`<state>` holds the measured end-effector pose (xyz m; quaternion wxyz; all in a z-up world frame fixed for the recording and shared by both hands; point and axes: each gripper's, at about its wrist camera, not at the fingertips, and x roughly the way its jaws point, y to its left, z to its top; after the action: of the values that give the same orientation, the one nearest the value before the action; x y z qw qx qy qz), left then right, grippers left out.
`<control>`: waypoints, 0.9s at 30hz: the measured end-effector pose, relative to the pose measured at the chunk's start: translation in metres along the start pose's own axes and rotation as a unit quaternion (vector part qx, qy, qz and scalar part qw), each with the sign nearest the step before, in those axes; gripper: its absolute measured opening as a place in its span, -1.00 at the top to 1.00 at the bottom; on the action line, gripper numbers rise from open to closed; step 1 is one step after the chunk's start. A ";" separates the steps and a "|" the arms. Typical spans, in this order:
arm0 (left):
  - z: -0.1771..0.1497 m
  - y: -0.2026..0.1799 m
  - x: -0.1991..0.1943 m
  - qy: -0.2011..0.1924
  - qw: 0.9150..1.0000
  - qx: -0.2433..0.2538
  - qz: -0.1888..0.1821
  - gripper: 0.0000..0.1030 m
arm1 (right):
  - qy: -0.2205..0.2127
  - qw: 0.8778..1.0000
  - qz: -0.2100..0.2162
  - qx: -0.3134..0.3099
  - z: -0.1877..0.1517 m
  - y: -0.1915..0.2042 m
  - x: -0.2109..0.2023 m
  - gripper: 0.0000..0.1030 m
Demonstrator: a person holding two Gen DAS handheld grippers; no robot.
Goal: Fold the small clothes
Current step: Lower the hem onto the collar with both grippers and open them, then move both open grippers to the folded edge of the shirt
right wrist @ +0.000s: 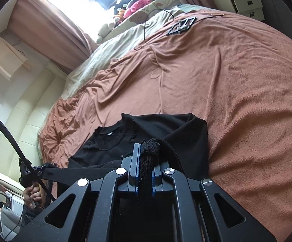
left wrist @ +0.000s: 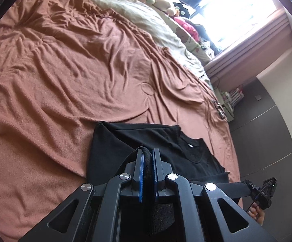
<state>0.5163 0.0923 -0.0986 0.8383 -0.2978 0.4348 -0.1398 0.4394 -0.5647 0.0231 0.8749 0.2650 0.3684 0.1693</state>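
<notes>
- Between the fingers of the left gripper: a bunched edge of the black top, clamped, fingers nearly together with only cloth in the gap.
- Right gripper the same: fingers pinched hard on a thick ribbed roll of the top, likely a hem or cuff; the knit bulges out past the fingertips.
- Rest of the top lies just ahead of both sets of fingers on the rust-brown blanket, neckline with its white label beyond the tips, toward the inner side of each gripper.
- One band of black cloth runs taut sideways from the left gripper toward the other hand, so my read is the garment is stretched between the two grips.
- Handling, as a judgement: light, limp knit, no stiffness at all. It drapes and sags wherever it is not held and will not keep a crease unaided.
- Not slippery; the ribbed edge gives the pads good bite. Not fragile, though a loose knit could snag or stretch if the grips pull apart too hard.
- Grip points: corners or hem ends, one per gripper, single or doubled layer right at the edge. Current holds look right for that.
- Risk: the blanket is soft and wrinkled, so cloth dragged under the fingers may catch and bunch, or the pinch may pick up blanket too.
- Cannot tell how many layers each pinch holds.
</notes>
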 end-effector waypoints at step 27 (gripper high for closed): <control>-0.002 -0.014 0.063 0.078 0.974 0.156 0.146 -0.65 | 0.075 0.977 -0.146 -0.134 0.001 0.045 0.057 -0.47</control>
<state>0.5517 0.0501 -0.1314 0.8494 -0.0851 0.5104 -0.1044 0.4738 -0.5005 0.0182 0.8875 0.0747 0.4420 0.1068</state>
